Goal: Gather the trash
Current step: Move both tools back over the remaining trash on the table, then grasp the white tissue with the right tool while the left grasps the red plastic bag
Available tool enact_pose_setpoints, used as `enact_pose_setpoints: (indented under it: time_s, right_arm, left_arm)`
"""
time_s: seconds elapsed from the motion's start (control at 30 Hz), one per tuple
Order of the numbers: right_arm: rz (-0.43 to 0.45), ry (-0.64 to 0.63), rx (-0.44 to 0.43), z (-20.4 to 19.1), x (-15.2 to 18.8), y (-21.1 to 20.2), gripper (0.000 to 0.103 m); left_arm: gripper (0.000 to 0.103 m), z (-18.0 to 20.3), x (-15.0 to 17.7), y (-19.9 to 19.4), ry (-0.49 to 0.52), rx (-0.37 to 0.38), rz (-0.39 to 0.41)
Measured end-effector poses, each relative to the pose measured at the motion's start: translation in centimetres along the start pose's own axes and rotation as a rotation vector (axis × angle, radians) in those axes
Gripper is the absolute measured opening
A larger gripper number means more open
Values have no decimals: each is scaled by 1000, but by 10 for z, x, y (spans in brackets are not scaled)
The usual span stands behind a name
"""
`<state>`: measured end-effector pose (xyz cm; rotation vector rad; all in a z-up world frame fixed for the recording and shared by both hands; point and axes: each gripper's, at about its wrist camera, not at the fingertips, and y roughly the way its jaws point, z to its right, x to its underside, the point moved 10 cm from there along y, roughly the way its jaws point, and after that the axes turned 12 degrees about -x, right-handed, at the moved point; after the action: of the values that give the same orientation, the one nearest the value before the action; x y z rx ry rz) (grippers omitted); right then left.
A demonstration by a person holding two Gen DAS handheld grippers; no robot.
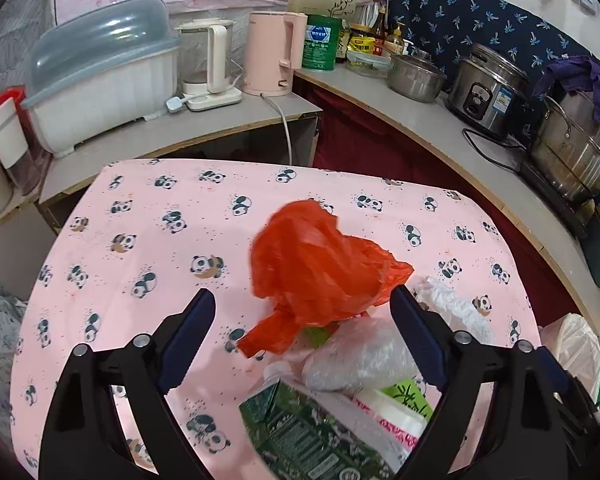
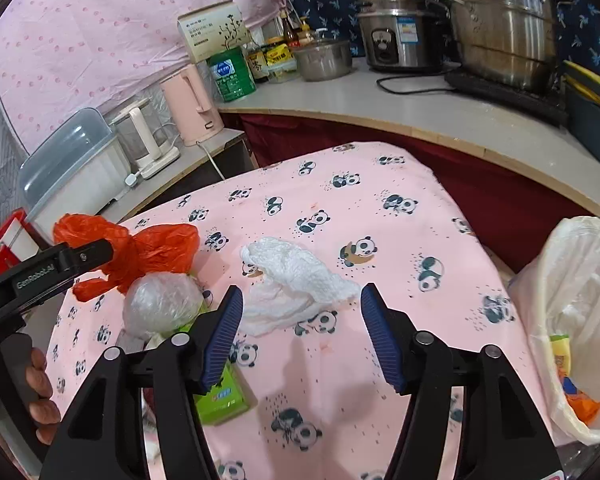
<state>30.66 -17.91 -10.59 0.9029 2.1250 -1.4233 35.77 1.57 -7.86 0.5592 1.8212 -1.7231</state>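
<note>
A crumpled red plastic bag (image 1: 316,268) lies on the pink panda tablecloth (image 1: 140,220), just beyond my open left gripper (image 1: 302,300). Under it sit a clear plastic wad (image 1: 356,356), a green carton (image 1: 300,432) and a pink-and-white wrapper (image 1: 392,416). In the right wrist view my open right gripper (image 2: 302,296) hovers over a crumpled white tissue (image 2: 292,276). The red bag (image 2: 148,252), clear wad (image 2: 160,304) and a green packet (image 2: 220,396) lie to its left. A white trash bag (image 2: 576,320) holding some trash stands at the right.
The counter (image 1: 420,120) behind holds kettles (image 1: 268,52), a dish box (image 1: 100,76), jars, a rice cooker (image 1: 488,88) and steel pots (image 1: 576,148). A kettle cord (image 1: 286,132) hangs near the table's far edge. The left gripper's body (image 2: 40,276) shows at the right wrist view's left edge.
</note>
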Motion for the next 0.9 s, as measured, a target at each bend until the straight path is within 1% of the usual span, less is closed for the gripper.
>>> enact_pose_setpoints:
  time_s: [0.03, 0.07, 0.1, 0.17, 0.2, 0.27, 0.3, 0.4, 0.47, 0.53, 0.57, 0.6, 0.7, 0.9]
  right_arm:
    - [-8, 3, 0, 2, -1, 6, 61]
    - [-17, 8, 2, 3, -3, 13, 61]
    - [-24, 12, 1, 5, -4, 18, 61]
    - [-44, 26, -2, 9, -5, 33, 61]
    - [-52, 32, -2, 11, -4, 38, 61]
    - [-70, 39, 5, 15, -3, 49, 61]
    - [-76, 40, 11, 17, -3, 54, 61]
    - [-94, 46, 16, 20, 0, 63, 61]
    - [-107, 51, 19, 21, 3, 67, 56]
    - [-127, 49, 24, 22, 8, 70, 35]
    - [-133, 48, 25, 22, 10, 71, 29]
    - [-136, 48, 25, 21, 11, 71, 18]
    - [-122, 59, 10, 20, 9, 65, 8]
    - [-60, 28, 0, 7, -5, 36, 5]
  left_arm:
    - [76, 1, -1, 3, -4, 10, -6]
    - [68, 2, -2, 6, -5, 21, -16]
    - [64, 4, -2, 9, -6, 36, -28]
    - [48, 7, -2, 15, -4, 57, -48]
    - [43, 9, -2, 17, -1, 61, -53]
    - [20, 11, -2, 22, 14, 66, -64]
    - [20, 12, -2, 24, 17, 71, -68]
    - [12, 12, -5, 23, 15, 76, -57]
    - [6, 12, -6, 22, 11, 80, -52]
    - [5, 12, -9, 21, 9, 83, -46]
    - [5, 12, -10, 20, 8, 85, -45]
    - [4, 13, -11, 18, 10, 89, -43]
    - [1, 14, -16, 9, 17, 87, -16]
    - [0, 20, -30, -19, 30, 96, 39]
